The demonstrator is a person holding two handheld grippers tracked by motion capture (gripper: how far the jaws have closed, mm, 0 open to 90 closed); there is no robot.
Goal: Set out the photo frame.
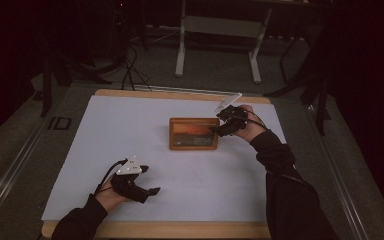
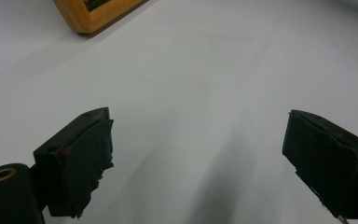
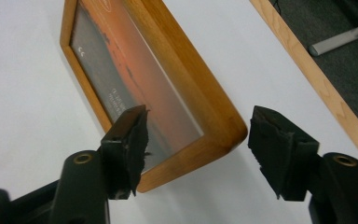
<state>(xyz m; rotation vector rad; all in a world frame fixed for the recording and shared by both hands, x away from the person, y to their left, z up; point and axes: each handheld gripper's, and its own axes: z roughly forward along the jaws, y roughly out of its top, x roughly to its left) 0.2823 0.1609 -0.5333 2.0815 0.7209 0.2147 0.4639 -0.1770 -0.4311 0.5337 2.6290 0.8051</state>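
Your left gripper (image 1: 152, 190), lower left, jaws spread, holds nothing; right gripper (image 3: 196, 148), jaws parted, straddles the picture frame (image 3: 168, 79) corner without pinching. Frame looks rigid and light, glass front fragile and slick, so take it by the wooden edge

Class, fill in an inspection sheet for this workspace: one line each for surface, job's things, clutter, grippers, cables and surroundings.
Surface: white sheet on a wooden-edged table.
Job's things: wooden picture frame with an orange picture, near the sheet's middle.
Clutter: nothing seen.
Grippers: left gripper open over bare sheet, nothing between its jaws; right gripper open astride the frame's corner, pads not pressing it.
Cables: black cable trails from the left gripper; more cables on the floor beyond.
Surroundings: dark room, grey floor, white table legs behind.
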